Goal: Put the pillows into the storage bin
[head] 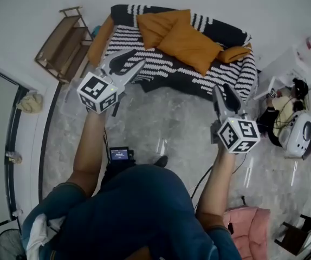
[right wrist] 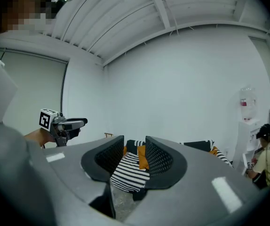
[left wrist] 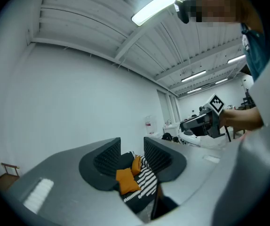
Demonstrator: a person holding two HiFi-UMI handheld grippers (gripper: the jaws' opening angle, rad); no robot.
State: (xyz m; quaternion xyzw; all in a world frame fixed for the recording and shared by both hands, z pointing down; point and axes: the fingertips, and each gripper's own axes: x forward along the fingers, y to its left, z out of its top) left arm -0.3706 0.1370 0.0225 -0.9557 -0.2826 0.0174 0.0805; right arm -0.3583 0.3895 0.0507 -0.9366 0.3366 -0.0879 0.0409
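Left gripper (head: 131, 62) and right gripper (head: 223, 91), fingers narrowly parted and empty, may pinch too little of the bulky orange pillow (head: 190, 45) and drop it.

Right gripper (right wrist: 135, 146), jaws apart, before a distant striped sofa (right wrist: 128, 174) with orange pillow (right wrist: 143, 157)

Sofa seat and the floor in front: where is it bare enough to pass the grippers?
Free: the striped front strip of the sofa seat, ahead of the orange pillows, and the marble floor between sofa and operator. Crowded: the seat's back and both ends hold pillows; right of the sofa sit a person and a white appliance.
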